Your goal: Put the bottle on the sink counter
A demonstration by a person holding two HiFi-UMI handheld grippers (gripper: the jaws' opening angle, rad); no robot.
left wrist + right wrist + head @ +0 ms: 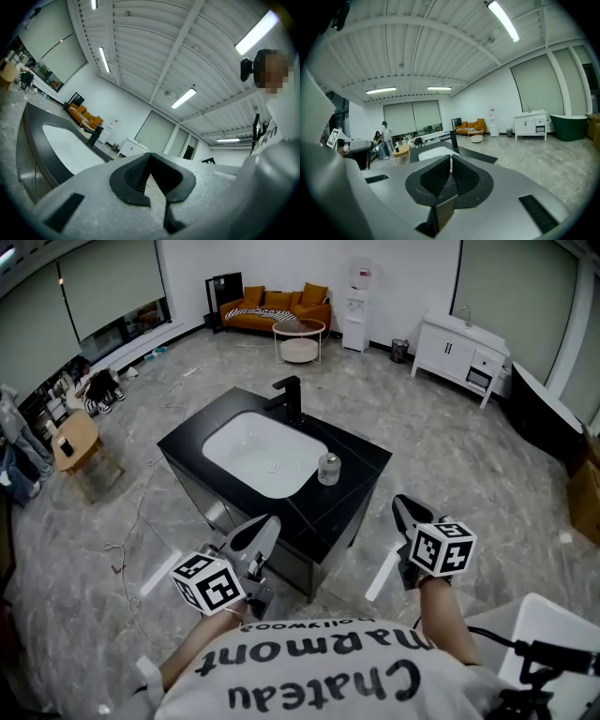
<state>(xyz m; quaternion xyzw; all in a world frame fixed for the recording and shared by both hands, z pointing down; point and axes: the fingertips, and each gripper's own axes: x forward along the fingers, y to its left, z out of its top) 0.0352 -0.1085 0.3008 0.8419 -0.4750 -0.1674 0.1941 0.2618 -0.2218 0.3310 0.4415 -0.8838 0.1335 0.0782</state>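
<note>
A small clear bottle [328, 468] stands upright on the black sink counter [361, 460], just right of the white basin [262, 453] and in front of the black faucet [290, 397]. My left gripper [263, 526] hangs near the counter's front corner, short of the bottle, its jaws together and empty. My right gripper [403, 508] is off the counter's right front edge, also shut with nothing in it. In the left gripper view the shut jaws [149, 157] tilt up toward the ceiling, with the basin [61, 145] at left. The right gripper view shows shut jaws [450, 158] aimed across the room.
The vanity stands alone on a grey marble floor. An orange sofa [277, 306], a round side table [299, 338] and a water dispenser [357, 306] line the far wall. A white cabinet [464, 352] is at right, a wooden chair [80, 448] at left. Cables [131, 540] lie on the floor.
</note>
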